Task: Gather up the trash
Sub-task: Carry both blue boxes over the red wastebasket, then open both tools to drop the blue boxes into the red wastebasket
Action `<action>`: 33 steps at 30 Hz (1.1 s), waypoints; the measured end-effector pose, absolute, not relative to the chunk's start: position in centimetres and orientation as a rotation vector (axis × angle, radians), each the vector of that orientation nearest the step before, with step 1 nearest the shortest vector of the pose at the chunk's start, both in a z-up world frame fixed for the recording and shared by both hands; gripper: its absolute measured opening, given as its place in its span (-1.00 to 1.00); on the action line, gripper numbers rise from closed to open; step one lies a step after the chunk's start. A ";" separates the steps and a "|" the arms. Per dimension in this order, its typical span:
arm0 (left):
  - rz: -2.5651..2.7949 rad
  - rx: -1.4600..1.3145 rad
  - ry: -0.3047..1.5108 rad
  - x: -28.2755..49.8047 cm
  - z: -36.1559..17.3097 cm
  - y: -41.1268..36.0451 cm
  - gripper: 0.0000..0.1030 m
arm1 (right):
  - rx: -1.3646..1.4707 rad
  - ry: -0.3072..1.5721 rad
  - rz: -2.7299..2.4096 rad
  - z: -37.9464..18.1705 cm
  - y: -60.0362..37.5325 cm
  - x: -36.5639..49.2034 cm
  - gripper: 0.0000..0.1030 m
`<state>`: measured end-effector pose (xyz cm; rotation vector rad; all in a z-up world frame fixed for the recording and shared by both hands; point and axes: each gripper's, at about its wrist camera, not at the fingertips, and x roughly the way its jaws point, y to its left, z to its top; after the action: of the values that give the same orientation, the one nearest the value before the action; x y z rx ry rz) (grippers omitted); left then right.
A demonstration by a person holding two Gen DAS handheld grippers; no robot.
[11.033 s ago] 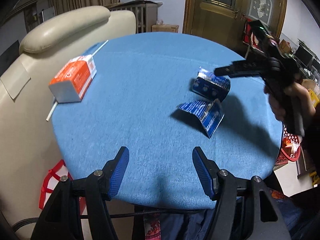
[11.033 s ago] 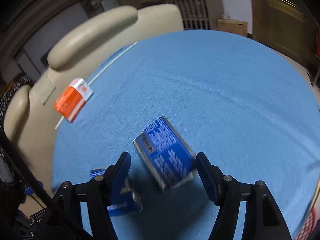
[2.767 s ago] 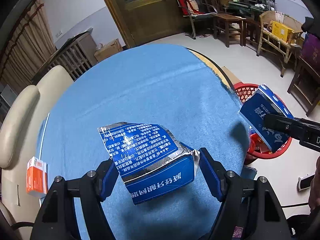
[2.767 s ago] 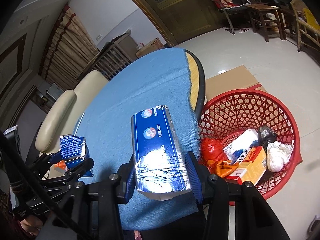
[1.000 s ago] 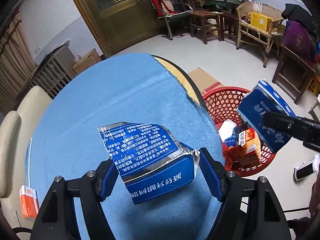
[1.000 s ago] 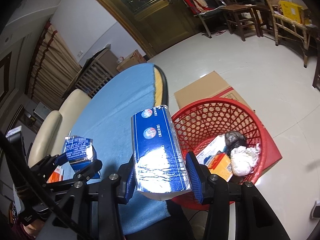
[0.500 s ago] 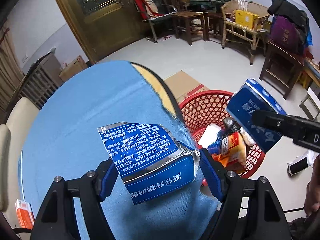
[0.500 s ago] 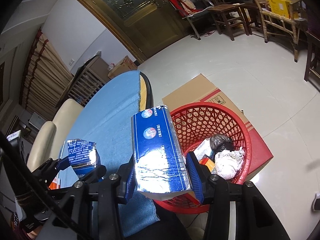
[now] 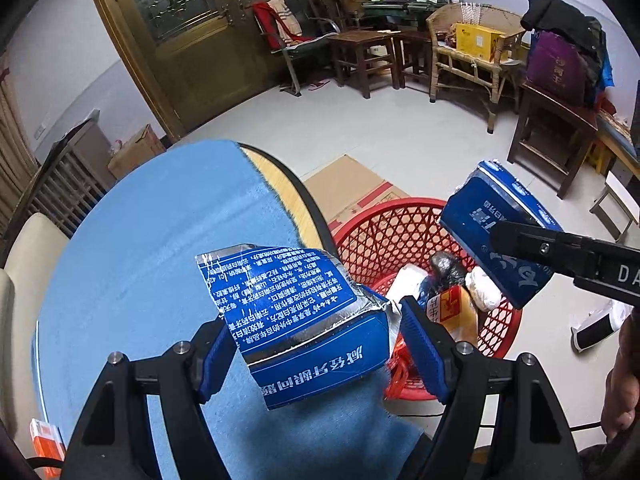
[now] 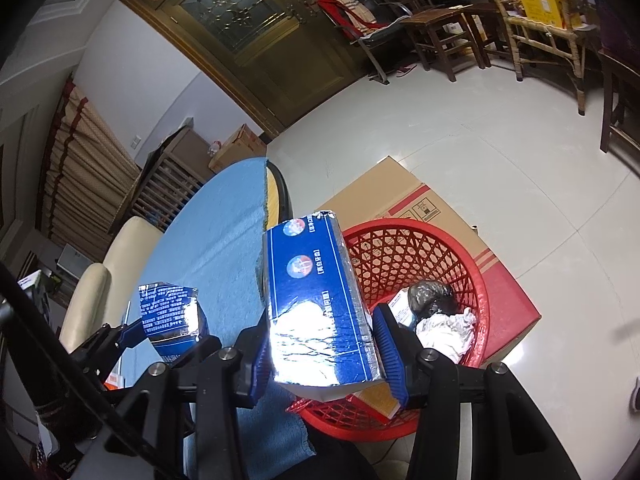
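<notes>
My left gripper (image 9: 312,340) is shut on a torn blue carton (image 9: 296,312) with a silver lining, held above the table's right edge. My right gripper (image 10: 320,344) is shut on a second blue carton (image 10: 316,304) and holds it over the rim of the red trash basket (image 10: 436,248). From the left wrist view that carton (image 9: 496,236) hangs above the basket (image 9: 380,236), which holds several pieces of trash. An orange box (image 9: 46,446) lies on the table at the far lower left.
The round table (image 9: 152,248) has a blue cloth. A flat cardboard sheet (image 10: 400,192) lies under the basket. A cream chair (image 10: 104,280) stands by the table. Wooden chairs (image 9: 372,52) and a wicker chair (image 9: 472,56) stand farther off.
Both grippers have carried their blue cartons rightward from over the table toward the red basket. The right carton now hangs over the basket.
</notes>
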<state>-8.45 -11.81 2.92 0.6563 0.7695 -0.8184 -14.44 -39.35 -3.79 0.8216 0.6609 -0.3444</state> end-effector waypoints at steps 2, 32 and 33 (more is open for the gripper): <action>-0.834 0.647 0.767 -8.4 3.2 -12.0 0.53 | 0.830 0.656 -0.350 -3.8 -39.6 -14.4 -0.01; -0.869 0.583 0.713 -8.9 4.3 -14.0 0.54 | 0.882 0.618 -0.342 -3.3 -40.8 -13.7 0.09; -0.870 0.579 0.707 -9.0 4.4 -13.8 0.54 | 0.880 0.616 -0.342 -3.2 -40.7 -13.8 0.09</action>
<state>-8.96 -13.83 4.43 0.5793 0.7068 -0.8698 -13.80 -40.72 -3.19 0.8804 0.6164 -0.3421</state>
